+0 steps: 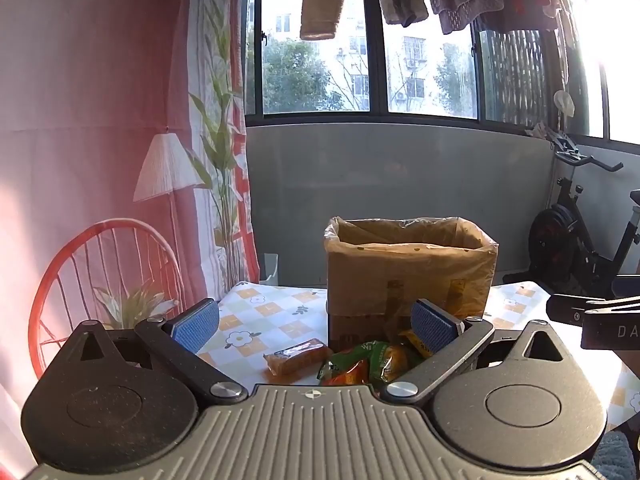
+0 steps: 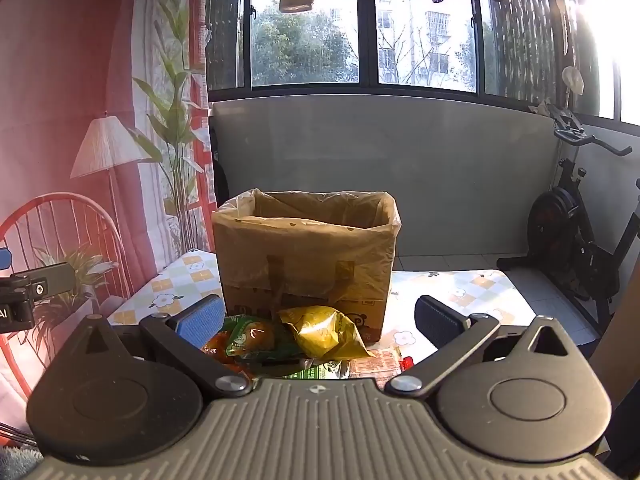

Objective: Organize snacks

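Fingers (image 1: 196, 326) on the left gripper (image 1: 316, 326) are spread as wide as they go, blue pads facing each other with nothing pinched between them. From the left wrist view the landmark is the cardboard box (image 1: 408, 276), lined with a clear plastic bag and standing open-topped on the flower-pattern tablecloth (image 1: 260, 312). Just in front of the box, towards the camera, sits the pile of snacks (image 1: 368, 364): green and orange crinkly wrappers, plus a yellow one tucked against the box's base. An orange wrapped bar (image 1: 298, 356) lies a bit apart, left of the box's front corner. My guess is the box is the drop-off spot, which is why it's open and the snacks are heaped right at its foot.

Over to the right wrist view. Right gripper (image 2: 320, 322) is the same deal, fingers (image 2: 202, 320) wide apart and gripping nothing. It's tilted down a little, so the box (image 2: 304, 256) fills the middle and the snack heap (image 2: 288, 344) is right below its front face. A shiny yellow bag (image 2: 324, 332) leans against the box, a green pack with an orange picture sits to its left, and a flat reddish packet (image 2: 374, 362) lies nearer the camera. All soft, crinkly stuff, so probably easy to squash. Nothing picked up yet, looks like the very start.
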A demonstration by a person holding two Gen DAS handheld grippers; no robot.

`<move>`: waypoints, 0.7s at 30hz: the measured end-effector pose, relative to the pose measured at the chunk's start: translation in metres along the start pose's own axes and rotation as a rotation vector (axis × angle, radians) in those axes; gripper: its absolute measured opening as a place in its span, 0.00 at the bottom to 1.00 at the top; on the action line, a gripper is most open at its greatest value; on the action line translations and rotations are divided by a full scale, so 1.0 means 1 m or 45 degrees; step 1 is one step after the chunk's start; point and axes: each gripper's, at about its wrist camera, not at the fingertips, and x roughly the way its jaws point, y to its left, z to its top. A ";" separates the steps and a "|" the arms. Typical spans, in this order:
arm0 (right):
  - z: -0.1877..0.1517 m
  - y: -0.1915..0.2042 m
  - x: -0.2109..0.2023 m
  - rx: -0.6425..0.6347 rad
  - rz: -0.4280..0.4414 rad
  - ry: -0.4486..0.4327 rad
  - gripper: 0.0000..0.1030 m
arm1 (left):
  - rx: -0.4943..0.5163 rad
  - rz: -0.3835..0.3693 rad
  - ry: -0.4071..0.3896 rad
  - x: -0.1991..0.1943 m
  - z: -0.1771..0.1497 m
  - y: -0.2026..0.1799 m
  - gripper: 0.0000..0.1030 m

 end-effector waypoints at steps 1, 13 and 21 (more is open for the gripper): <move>0.000 -0.002 0.000 0.006 0.006 0.000 1.00 | -0.001 -0.001 -0.005 -0.001 0.000 0.000 1.00; -0.002 -0.005 0.001 0.023 0.016 0.011 1.00 | 0.004 -0.002 0.008 0.001 -0.004 0.002 1.00; -0.003 -0.005 0.002 0.020 0.016 0.010 1.00 | -0.020 -0.002 0.030 0.004 -0.006 0.003 1.00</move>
